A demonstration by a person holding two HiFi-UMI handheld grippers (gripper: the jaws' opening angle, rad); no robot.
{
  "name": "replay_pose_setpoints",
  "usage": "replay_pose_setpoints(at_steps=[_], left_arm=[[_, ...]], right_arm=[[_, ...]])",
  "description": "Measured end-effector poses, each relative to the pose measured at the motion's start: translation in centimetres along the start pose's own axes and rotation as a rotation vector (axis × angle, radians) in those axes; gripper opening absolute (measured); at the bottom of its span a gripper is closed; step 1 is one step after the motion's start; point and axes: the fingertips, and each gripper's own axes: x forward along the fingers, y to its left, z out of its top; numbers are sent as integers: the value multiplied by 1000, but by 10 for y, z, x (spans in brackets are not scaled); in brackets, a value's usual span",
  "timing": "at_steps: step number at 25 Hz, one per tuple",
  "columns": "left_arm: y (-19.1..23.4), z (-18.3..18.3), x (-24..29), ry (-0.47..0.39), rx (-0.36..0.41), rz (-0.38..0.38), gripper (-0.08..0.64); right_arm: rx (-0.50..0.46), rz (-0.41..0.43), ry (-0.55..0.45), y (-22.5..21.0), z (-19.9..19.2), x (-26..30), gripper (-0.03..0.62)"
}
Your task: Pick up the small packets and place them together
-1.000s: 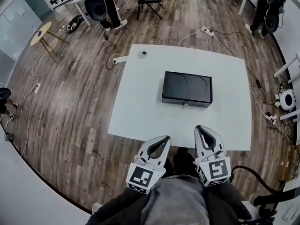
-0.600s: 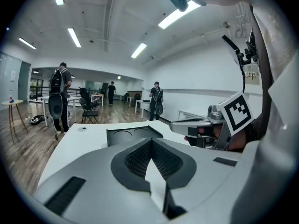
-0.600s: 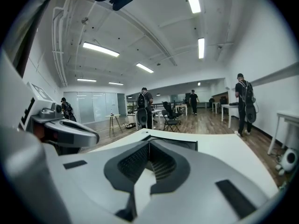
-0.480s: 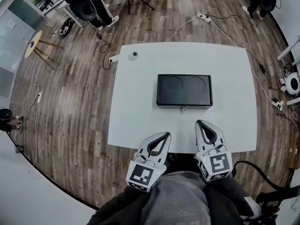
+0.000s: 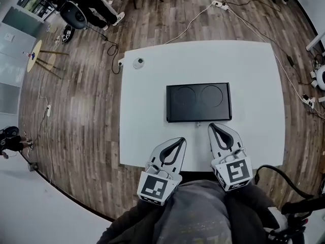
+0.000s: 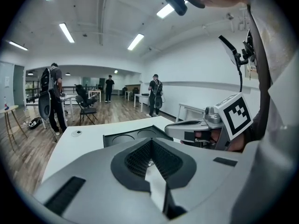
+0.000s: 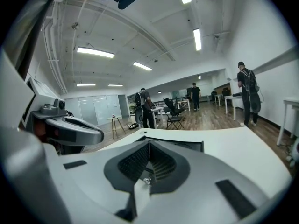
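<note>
No small packets show in any view. A flat black box with two round recesses in its top lies in the middle of the white table; its corner also shows past the jaws. My left gripper hangs over the table's near edge, short of the box, with its jaws together and nothing between them. To its right, my right gripper has its tip almost at the box's near side, also shut and empty.
A small round grey object sits at the table's far left corner. Cables trail over the wooden floor around the table. People, a chair and other tables stand further off in the room.
Both grippers have come forward, from in front of the table's near edge to above it, towards the black box. Their jaws have stayed together.
</note>
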Motion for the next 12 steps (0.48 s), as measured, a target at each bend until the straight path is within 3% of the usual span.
replay_pose_setpoints(at_steps=[6, 12], left_arm=[[16, -2, 2, -1, -13, -23, 3], [32, -7, -2, -4, -1, -102, 3]], right_arm=[[5, -35, 17, -1, -4, 15, 5], [36, -146, 28, -1, -17, 25, 5]])
